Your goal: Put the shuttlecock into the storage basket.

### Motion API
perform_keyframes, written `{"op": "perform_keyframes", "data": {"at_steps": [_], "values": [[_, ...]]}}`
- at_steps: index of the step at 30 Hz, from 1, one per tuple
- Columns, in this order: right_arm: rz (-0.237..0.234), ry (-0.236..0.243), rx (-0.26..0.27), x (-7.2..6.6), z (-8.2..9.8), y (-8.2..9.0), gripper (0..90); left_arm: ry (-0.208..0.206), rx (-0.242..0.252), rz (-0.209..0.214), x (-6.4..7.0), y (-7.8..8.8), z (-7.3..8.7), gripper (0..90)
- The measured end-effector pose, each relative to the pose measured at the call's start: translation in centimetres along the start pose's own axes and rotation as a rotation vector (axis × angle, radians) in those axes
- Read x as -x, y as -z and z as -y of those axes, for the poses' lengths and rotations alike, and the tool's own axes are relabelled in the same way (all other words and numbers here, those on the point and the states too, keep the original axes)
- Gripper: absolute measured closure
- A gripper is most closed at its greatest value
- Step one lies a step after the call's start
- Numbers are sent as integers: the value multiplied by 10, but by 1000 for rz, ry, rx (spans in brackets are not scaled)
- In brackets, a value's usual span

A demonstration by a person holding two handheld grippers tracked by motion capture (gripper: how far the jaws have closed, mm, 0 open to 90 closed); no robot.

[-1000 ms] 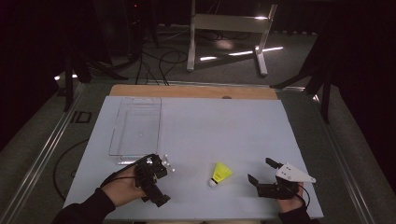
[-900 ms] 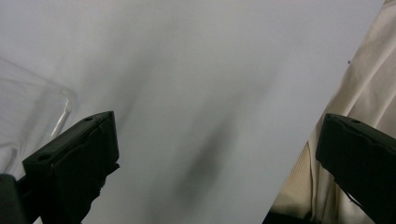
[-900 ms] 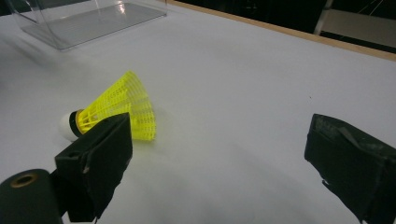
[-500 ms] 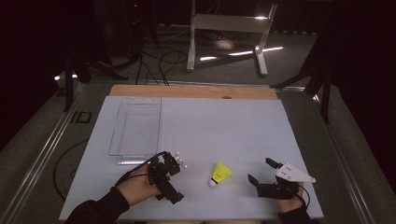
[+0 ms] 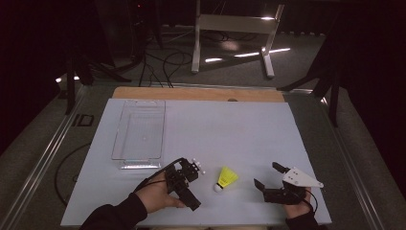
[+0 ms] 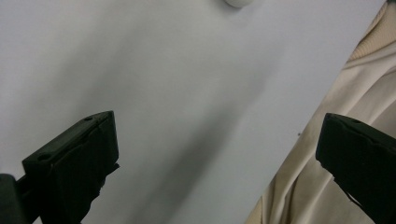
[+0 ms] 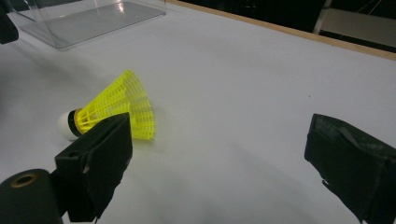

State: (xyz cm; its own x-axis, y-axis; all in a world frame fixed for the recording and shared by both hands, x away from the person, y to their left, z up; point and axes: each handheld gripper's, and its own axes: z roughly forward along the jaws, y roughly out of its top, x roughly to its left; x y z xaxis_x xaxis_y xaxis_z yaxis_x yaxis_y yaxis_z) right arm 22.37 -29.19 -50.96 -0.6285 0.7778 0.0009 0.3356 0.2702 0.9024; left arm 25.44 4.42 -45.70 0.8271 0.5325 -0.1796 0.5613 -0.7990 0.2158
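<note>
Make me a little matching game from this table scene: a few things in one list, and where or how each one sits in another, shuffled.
Things:
1. shuttlecock
2. clear tray
3. left gripper
4. right gripper

Places or states:
A. empty, on the table's left side
B. lying on its side between the two grippers
C. jaws open, at the table's near right corner
D. jaws open, just left of the shuttlecock

Pairs: 1-B, 2-A, 3-D, 4-C
</note>
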Motion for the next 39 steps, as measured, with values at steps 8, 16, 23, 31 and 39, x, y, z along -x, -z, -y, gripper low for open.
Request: {"op": "perform_keyframes", "data": {"at_steps": [8, 16, 23, 31, 39], "values": [[4, -4, 0, 0, 0, 0, 80, 45, 18, 16, 4, -5, -12, 3], [4, -8, -3, 0, 0, 0, 80, 65, 6, -18, 10, -12, -24, 3], [5, -8, -4, 0, 0, 0, 80, 68, 17, -12, 16, -18, -35, 3], [7, -8, -3, 0, 0, 1, 80, 83, 60, -10, 23, -22, -46, 3], [4, -6, -2, 0, 0, 1, 80, 91, 82, -23, 26, -35, -50, 4]]}}
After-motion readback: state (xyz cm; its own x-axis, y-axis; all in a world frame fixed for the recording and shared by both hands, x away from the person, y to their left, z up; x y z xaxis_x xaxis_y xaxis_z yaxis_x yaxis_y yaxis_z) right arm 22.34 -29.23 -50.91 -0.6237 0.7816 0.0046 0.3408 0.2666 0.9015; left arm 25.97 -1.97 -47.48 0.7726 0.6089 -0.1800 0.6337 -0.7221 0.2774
